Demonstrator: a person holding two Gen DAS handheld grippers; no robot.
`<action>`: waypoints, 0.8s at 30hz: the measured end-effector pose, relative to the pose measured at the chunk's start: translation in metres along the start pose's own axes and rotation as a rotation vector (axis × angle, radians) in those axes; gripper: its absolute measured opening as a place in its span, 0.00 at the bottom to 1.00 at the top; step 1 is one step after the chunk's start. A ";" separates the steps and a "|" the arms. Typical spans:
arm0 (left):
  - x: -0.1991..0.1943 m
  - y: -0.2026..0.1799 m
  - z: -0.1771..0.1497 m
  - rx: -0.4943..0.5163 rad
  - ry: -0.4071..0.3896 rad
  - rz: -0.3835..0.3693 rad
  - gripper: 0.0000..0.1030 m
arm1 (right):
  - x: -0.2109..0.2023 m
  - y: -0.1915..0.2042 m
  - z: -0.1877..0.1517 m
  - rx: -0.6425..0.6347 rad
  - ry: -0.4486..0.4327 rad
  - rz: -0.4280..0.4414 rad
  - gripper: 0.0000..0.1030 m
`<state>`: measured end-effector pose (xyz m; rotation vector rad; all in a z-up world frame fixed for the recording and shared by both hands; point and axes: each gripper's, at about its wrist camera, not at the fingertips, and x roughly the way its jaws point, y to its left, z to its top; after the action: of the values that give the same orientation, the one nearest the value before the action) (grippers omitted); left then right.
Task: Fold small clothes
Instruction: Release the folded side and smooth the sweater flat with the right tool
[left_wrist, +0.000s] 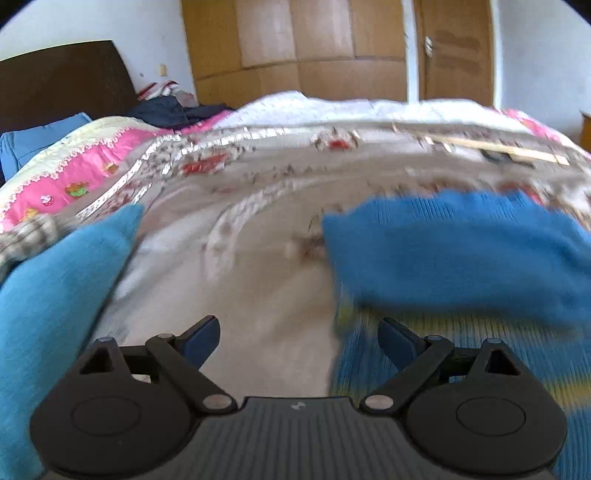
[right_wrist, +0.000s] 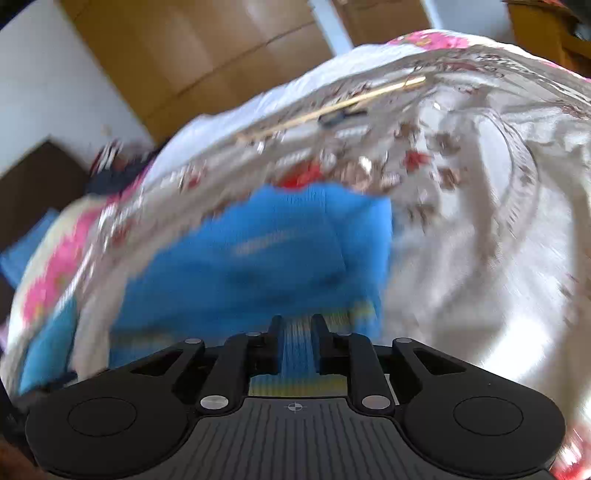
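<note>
A blue knit sweater (left_wrist: 461, 251) lies folded over on the bedspread (left_wrist: 258, 229), right of centre in the left wrist view, its yellow-and-blue striped part (left_wrist: 480, 369) nearest the camera. My left gripper (left_wrist: 299, 334) is open wide above bare bedspread, its right finger at the sweater's near left edge. In the blurred right wrist view the same sweater (right_wrist: 266, 251) fills the middle. My right gripper (right_wrist: 297, 326) hangs just over its striped part (right_wrist: 299, 387), jaws a narrow gap apart, knit showing through the gap and nothing visibly pinched.
A lighter blue cloth (left_wrist: 55, 302) lies at the left by a checked garment (left_wrist: 26, 240). A pink quilt (left_wrist: 74, 173), dark clothes (left_wrist: 173, 110) and a headboard (left_wrist: 62, 85) are far left. A thin wooden stick (left_wrist: 498, 147) rests on the far bedspread. Wardrobe (left_wrist: 295, 44) behind.
</note>
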<state>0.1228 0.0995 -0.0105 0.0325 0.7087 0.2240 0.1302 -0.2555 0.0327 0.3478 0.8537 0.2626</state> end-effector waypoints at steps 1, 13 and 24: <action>-0.011 0.004 -0.008 0.011 0.019 -0.012 1.00 | -0.009 -0.002 -0.010 -0.012 0.017 -0.005 0.24; -0.080 0.008 -0.059 0.051 0.233 -0.198 0.94 | -0.051 -0.024 -0.086 0.103 0.195 0.071 0.31; -0.093 0.020 -0.066 -0.023 0.365 -0.278 0.60 | -0.057 -0.035 -0.099 0.149 0.271 0.146 0.31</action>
<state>0.0076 0.0957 0.0007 -0.1316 1.0631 -0.0315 0.0207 -0.2889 -0.0025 0.5233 1.1195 0.3886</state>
